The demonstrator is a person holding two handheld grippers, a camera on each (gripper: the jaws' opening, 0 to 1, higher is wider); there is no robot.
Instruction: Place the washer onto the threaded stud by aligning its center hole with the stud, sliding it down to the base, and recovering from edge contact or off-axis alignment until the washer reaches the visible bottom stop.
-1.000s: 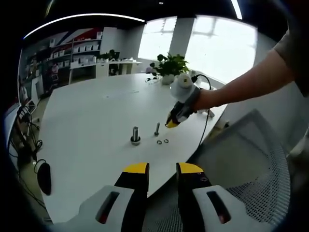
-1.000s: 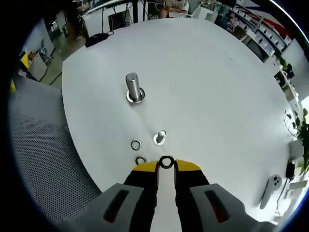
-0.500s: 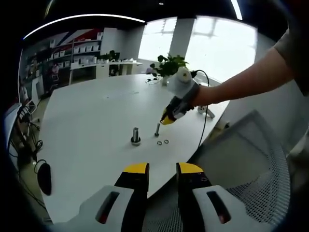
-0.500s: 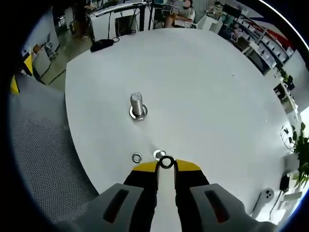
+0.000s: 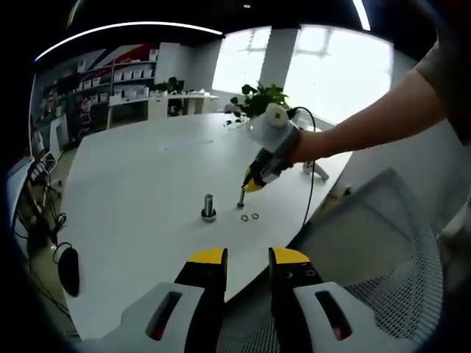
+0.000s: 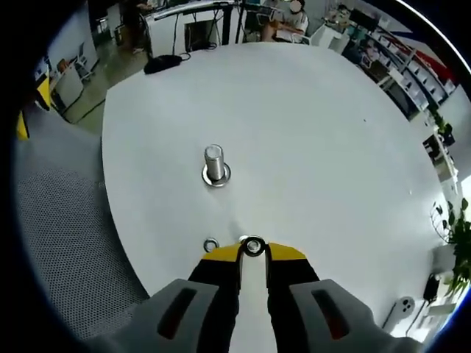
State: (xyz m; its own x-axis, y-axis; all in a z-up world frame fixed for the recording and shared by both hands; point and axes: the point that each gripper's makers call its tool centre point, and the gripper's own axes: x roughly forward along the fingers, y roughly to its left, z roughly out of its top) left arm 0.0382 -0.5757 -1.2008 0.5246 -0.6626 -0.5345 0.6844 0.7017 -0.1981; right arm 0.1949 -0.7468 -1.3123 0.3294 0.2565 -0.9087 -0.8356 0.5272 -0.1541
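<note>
An open-plan office or showroom-like workspace, seen around a large white meeting table.

The broad, rounded white table (image 5: 140, 184) stands in a bright room with big windows (image 5: 335, 73) behind it and a potted green plant (image 5: 259, 99) at its far edge. Along one wall, white shelving (image 5: 121, 77) carries rows of small boxed items, with a low white counter (image 5: 173, 99) beside it. A grey mesh office chair (image 5: 383, 243) sits at the table's edge. In the right gripper view, desks with dark cables and equipment (image 6: 184, 29) line the far side, a seated person (image 6: 287, 15) works there, and more shelves (image 6: 401, 62) run along the wall.
</note>
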